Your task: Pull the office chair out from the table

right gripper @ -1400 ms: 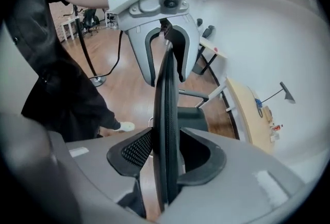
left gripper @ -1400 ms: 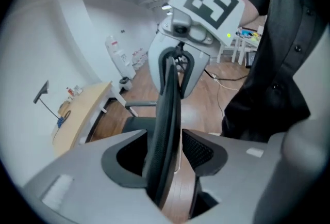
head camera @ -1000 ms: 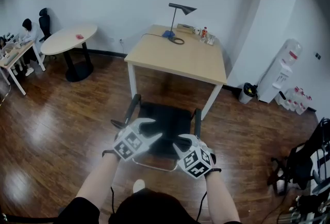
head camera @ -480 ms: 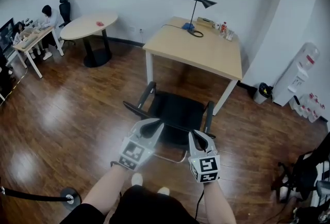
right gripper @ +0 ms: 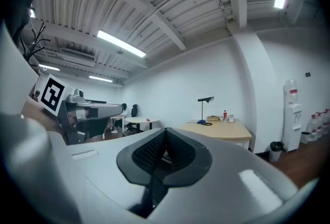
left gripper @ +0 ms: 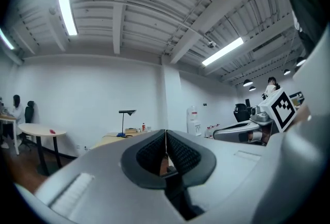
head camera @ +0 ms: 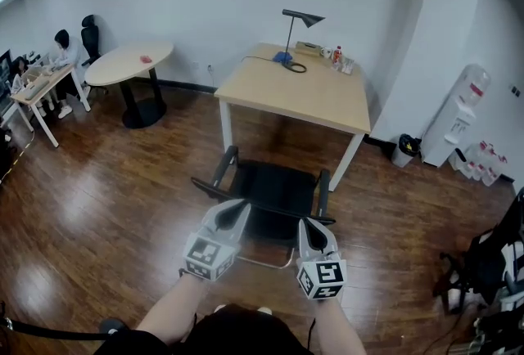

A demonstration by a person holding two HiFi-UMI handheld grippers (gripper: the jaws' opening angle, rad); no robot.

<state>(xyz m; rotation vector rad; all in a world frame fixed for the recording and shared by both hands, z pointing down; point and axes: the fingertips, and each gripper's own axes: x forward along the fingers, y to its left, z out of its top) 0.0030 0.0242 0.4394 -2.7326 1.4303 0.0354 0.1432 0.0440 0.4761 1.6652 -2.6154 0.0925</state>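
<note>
The office chair (head camera: pixel 274 190) stood on the wooden floor (head camera: pixel 98 198) just in front of the pale wooden surface (head camera: pixel 311 100). Its black seat and both armrests lay clear of the surface's near edge rather than tucked beneath it. By that, the pull looked largely done; at most a little more drawing back, or simply stepping away, seemed to be left.

The left hand-held gripper (head camera: pixel 236 210) and the right hand-held gripper (head camera: pixel 308 226) hovered side by side over the chair's near edge, pointing across the seat towards the surface. Each was clenched with its pads meeting tip to tip. Each gripper's own view showed nothing caught between the pads, so neither had hold of the chair. Whether either one brushed the chair's back could not be told from above.

At the far end of the surface stood a dark desk lamp (head camera: pixel 299 18) on a blue base, with a small bottle (head camera: pixel 336 55) and a few other bits beside it. The rest of the top was bare.

To the left, well apart, a round table (head camera: pixel 123 63) stood by the white wall, and beyond it a person (head camera: pixel 59 47) sat at a small desk. To the right stood a bin (head camera: pixel 404 149) and a water dispenser (head camera: pixel 463 112).
</note>
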